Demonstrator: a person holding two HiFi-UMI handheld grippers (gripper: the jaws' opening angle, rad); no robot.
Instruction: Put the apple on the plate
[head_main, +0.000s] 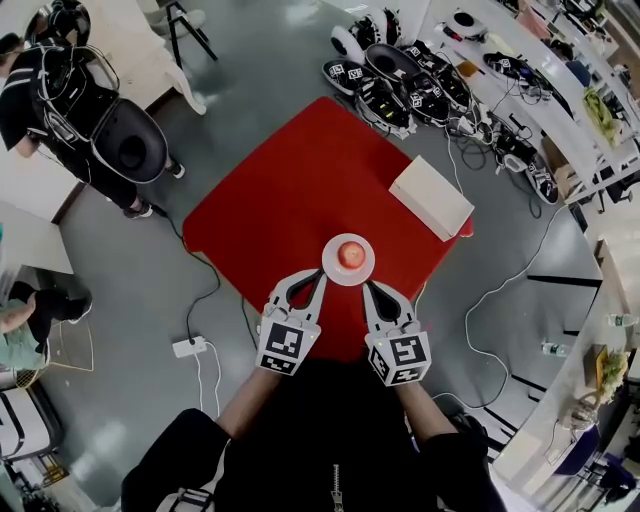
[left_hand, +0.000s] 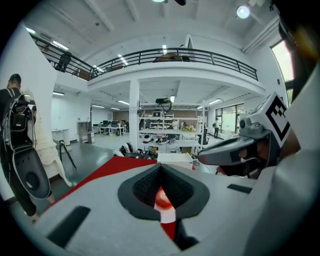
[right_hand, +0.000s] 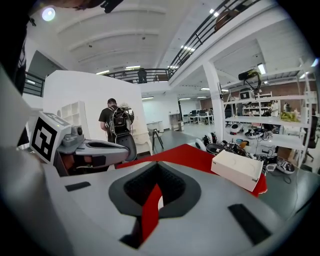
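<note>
A red apple lies on a small white plate near the front edge of the red table. My left gripper hovers just left of the plate, its jaws shut and holding nothing. My right gripper is at the plate's near right side, jaws together and holding nothing. In the left gripper view the apple and the plate show through the slit under the gripper's jaws. In the right gripper view only red tabletop and a sliver of plate show below the gripper.
A white box lies on the table's right corner. A person with a backpack stands at the far left. Cables and a power strip lie on the grey floor, and black gear is piled beyond the table.
</note>
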